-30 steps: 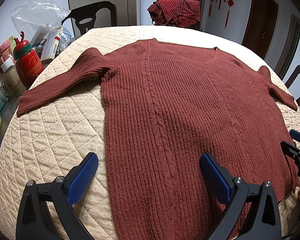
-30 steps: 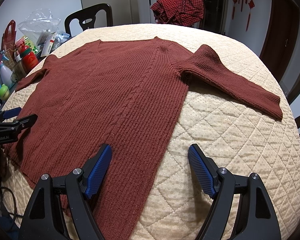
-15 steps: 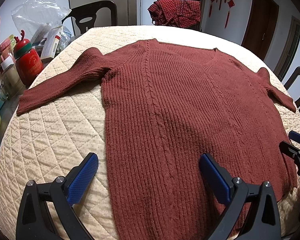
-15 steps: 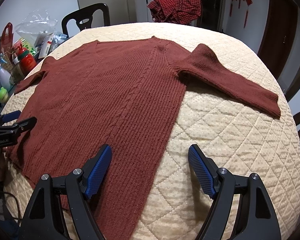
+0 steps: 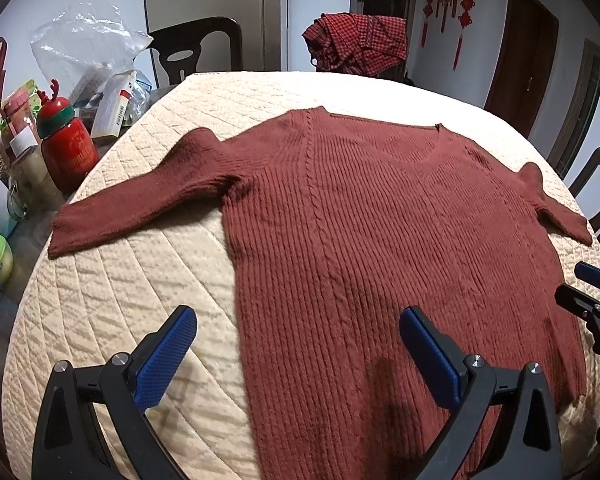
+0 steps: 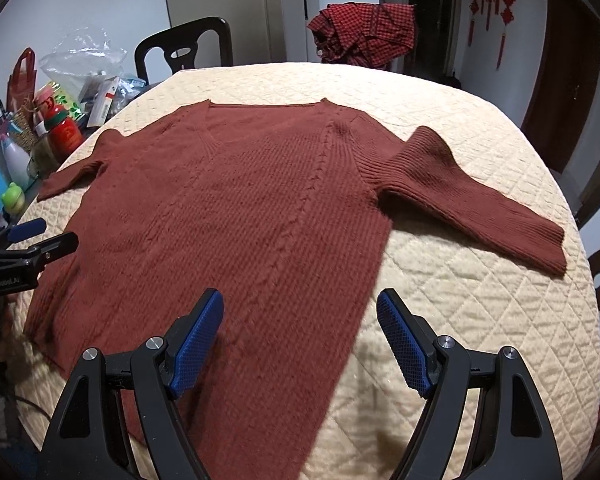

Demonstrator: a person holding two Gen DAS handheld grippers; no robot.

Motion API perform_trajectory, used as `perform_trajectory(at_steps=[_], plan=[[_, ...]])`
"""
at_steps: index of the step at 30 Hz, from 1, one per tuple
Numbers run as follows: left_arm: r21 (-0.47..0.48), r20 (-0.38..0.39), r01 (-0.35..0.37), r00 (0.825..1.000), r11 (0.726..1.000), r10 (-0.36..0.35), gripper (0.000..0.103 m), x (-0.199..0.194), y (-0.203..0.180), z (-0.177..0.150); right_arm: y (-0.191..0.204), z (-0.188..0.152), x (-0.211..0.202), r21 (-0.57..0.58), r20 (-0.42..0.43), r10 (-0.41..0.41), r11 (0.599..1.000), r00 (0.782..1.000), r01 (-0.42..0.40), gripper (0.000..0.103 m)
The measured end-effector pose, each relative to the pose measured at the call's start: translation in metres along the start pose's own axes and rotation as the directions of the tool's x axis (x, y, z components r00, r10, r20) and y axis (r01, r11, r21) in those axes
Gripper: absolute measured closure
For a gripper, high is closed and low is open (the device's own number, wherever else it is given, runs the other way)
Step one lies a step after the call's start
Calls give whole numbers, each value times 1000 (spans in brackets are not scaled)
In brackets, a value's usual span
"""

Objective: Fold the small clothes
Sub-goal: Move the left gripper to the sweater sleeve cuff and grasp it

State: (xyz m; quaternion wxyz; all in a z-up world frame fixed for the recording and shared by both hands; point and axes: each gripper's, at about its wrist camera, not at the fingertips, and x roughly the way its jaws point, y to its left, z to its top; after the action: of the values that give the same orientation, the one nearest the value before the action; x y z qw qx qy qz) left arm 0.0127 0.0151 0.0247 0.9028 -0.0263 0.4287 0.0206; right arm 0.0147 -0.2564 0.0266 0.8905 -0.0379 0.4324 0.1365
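Note:
A rust-red ribbed knit sweater (image 5: 380,240) lies flat and spread out on a cream quilted table (image 5: 120,288), neckline away from me, both sleeves out to the sides. It also shows in the right wrist view (image 6: 240,220). My left gripper (image 5: 296,344) is open and empty above the sweater's lower left part. My right gripper (image 6: 300,332) is open and empty above the lower right side edge. Each gripper shows at the edge of the other's view: the right gripper (image 5: 588,292) and the left gripper (image 6: 40,236).
Bottles, a red jar (image 5: 66,144), boxes and a plastic bag (image 5: 84,52) crowd the table's left edge. A red checked garment (image 5: 356,44) hangs over a chair at the far side. Dark chairs (image 5: 196,48) stand around the table.
Both grippers have drawn back a little toward the near edge and lifted slightly. The sweater has not moved and both grippers stay open.

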Motion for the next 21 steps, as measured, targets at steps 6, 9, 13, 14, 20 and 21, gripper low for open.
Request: perform_trajectory(at_steps=[6, 9, 13, 14, 20, 21], plan=[[-39, 2, -20, 1000, 999, 20, 0, 9, 19, 6, 4, 11, 9, -11, -2, 8, 1000, 1000, -8, 24], [-74, 1, -51, 999, 996, 51, 0, 15, 36, 11, 5, 17, 14, -23, -4, 9, 1000, 1000, -9, 24], [-127, 2, -94, 995, 987, 95, 0, 20, 62, 17, 7, 25, 22, -33, -10, 23, 999, 1000, -24, 24], [-141, 3, -105, 994, 985, 106, 0, 21, 68, 18, 7, 27, 24, -38, -14, 27, 999, 1000, -28, 24], [-226, 4, -160, 986, 961, 166, 0, 23, 109, 19, 8, 34, 33, -53, -28, 38, 998, 999, -39, 24], [-242, 0, -171, 984, 955, 177, 0, 24, 117, 18, 7, 35, 34, -45, -29, 45, 998, 999, -47, 24]])
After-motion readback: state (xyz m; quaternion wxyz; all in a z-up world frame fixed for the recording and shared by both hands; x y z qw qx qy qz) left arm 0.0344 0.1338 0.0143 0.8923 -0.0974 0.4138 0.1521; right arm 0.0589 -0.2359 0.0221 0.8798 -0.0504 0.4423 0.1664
